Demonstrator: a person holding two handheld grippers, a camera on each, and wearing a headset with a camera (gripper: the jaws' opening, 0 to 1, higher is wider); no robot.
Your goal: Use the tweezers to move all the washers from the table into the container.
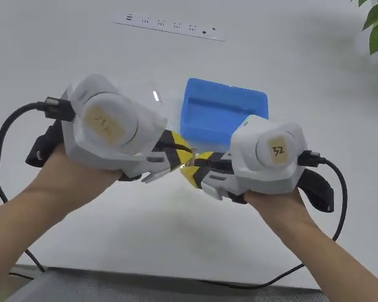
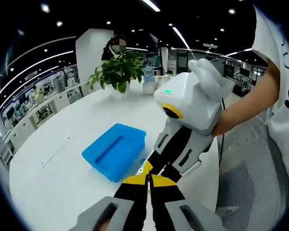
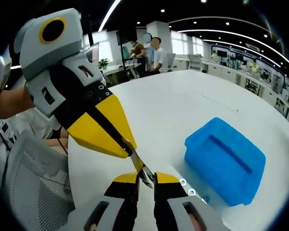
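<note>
Your left gripper (image 2: pixel 149 181) had its jaws closed on the thin metal tweezers (image 3: pixel 140 167). It met your right gripper (image 3: pixel 145 179) tip to tip. The right jaws stood nearly closed around the tweezers' point, possibly gripping. Small silver washers (image 3: pixel 183 182) lay on the white table (image 3: pixel 183 110) just right of those jaws, beside the blue rectangular plastic container (image 3: pixel 226 163).

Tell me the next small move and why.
Probably lower both grippers toward the washers beside the blue container. The tweezers look already gripped by the left gripper and the right gripper, and the washers lie outside the container.
</note>
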